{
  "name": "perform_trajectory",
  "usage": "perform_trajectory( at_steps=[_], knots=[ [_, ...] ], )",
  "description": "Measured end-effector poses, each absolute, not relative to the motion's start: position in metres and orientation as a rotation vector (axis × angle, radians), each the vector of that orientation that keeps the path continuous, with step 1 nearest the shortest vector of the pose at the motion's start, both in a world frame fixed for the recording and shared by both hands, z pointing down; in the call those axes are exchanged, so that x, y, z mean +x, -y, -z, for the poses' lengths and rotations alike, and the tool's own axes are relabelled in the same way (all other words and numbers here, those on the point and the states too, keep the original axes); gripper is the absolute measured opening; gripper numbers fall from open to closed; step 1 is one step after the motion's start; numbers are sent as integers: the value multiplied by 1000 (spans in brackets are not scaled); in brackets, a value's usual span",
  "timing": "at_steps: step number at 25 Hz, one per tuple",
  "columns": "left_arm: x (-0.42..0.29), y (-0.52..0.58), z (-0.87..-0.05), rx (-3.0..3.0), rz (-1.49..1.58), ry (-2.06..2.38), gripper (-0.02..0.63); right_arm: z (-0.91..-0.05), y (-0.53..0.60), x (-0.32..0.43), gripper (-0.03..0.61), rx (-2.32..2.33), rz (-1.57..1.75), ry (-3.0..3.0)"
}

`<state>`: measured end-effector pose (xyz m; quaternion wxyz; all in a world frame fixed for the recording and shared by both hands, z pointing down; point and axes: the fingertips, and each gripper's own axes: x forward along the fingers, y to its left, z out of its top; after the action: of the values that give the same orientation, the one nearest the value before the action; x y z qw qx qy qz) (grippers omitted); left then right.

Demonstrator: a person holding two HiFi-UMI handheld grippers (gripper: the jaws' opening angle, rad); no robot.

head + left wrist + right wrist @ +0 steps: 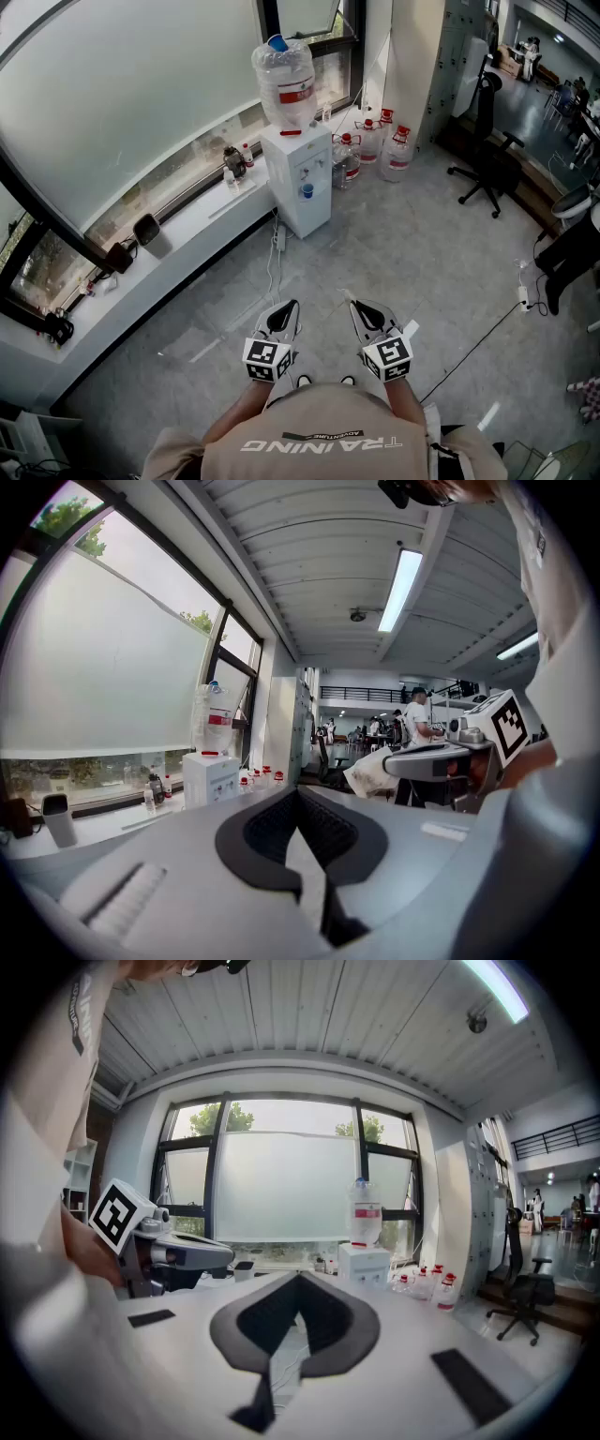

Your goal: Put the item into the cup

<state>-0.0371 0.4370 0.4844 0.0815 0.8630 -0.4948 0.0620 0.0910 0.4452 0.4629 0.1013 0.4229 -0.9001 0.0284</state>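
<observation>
No cup and no loose item shows in any view. In the head view my left gripper (289, 309) and right gripper (354, 305) are held side by side at waist height over the grey floor, pointing toward a white water dispenser (300, 178). Both look shut, jaw tips meeting and nothing between them. The left gripper view shows its jaws (300, 794) closed to a point, with the right gripper (450, 759) off to the side. In the right gripper view the jaws (298, 1279) are likewise closed and the left gripper (173, 1252) shows at the left.
The dispenser carries a large clear bottle (283, 80). Several spare red-capped bottles (370, 145) stand on the floor beside it. A long white window sill (187, 225) runs along the left. A black office chair (487, 164) stands at the right, and a cable (469, 352) lies across the floor.
</observation>
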Motion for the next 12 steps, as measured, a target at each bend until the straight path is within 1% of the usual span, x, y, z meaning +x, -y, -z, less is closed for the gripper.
perform_trajectory(
  at_steps=[6,12],
  knots=[
    [-57,-427,-480,2574,-219,1521,8,-461,-443,91,11,1265,-82,2659],
    [-57,-428,-483,2577,-223,1497,8,-463,-439,90,11,1269,-78,2652]
  ],
)
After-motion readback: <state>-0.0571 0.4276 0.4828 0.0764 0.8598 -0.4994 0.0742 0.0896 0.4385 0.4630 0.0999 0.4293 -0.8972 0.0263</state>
